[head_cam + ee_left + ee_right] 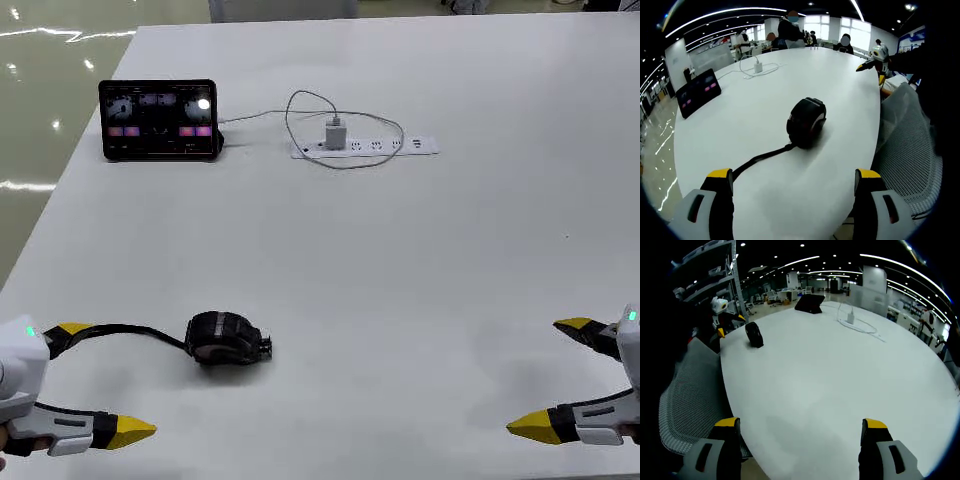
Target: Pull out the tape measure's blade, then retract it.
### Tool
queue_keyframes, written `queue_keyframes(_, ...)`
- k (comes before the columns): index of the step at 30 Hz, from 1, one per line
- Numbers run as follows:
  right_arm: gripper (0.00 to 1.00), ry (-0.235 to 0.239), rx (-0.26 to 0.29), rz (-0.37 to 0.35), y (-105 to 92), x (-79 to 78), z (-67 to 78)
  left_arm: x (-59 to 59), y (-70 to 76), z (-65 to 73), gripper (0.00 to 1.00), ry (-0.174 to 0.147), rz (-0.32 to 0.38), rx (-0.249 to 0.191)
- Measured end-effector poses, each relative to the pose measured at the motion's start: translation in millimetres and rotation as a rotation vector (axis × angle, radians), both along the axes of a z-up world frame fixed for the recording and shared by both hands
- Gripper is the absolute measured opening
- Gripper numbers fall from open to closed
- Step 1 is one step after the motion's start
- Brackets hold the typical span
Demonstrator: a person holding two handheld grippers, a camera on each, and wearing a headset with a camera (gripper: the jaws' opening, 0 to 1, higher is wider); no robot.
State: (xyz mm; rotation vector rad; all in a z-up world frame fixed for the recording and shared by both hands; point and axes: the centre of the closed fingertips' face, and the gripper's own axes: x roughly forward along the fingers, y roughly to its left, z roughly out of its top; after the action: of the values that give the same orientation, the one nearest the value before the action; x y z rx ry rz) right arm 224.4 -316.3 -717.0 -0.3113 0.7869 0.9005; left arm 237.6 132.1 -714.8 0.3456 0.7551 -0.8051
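White table (400,300) spreads across the head view, seen from above; at its far side a dark tablet (159,120) stands with its screen lit, and to its right a white power strip (365,147) lies with a charger (335,133) plugged in and a thin cable (300,110) looping around it.

Black tape measure (225,338) lies on the near left part of the table; a black strap (120,330) runs left from it to the yellow tip of the left gripper's far jaw; whether it touches that tip cannot be told.

From low over the table, the left gripper view shows the tape measure as a rounded case just ahead between the 2 jaws, with the right gripper small in the distance; it adds a grey mesh chair (905,145) at the table edge and people standing beyond the far end. The right gripper view shows the tape measure small and far off near the table edge, beside the left gripper.

Left gripper (105,380) sits low at the near left corner, pointing right toward the tape measure, jaws spread wide, gripping nothing. Right gripper (545,376) sits at the near right edge, well apart from the tape measure, pointing left, jaws equally wide, with bare table between them.
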Motion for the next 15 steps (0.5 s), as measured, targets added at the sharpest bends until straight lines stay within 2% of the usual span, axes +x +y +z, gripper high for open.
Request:
queue_keyframes(2,0.99,-0.004,-0.001,0.003,2.2,2.2,2.5,2.0,-1.2,0.7,0.99,0.007,-0.013,0.002)
queue_keyframes(5,0.99,-0.036,-0.005,0.018,4.0,6.8,6.5,5.6,-3.9,0.9,0.99,0.008,-0.030,-0.011)
queue_keyframes(7,0.99,-0.037,0.007,0.024,6.3,8.8,8.3,7.1,-6.1,0.1,0.99,0.018,-0.044,-0.007)
queue_keyframes(12,0.99,-0.050,-0.008,0.058,13.1,13.1,7.5,9.1,-13.7,2.9,0.99,0.023,-0.096,0.007)
queue_keyframes(13,0.99,-0.054,-0.012,0.064,14.4,14.0,7.6,9.3,-14.6,2.8,0.99,0.027,-0.103,0.014)
queue_keyframes(14,0.99,-0.054,-0.007,0.070,17.5,15.4,8.0,8.4,-15.2,1.0,0.99,0.055,-0.103,0.028)
queue_keyframes(15,0.99,-0.055,-0.006,0.075,19.5,16.4,8.0,8.9,-16.0,0.3,0.99,0.066,-0.101,0.030)
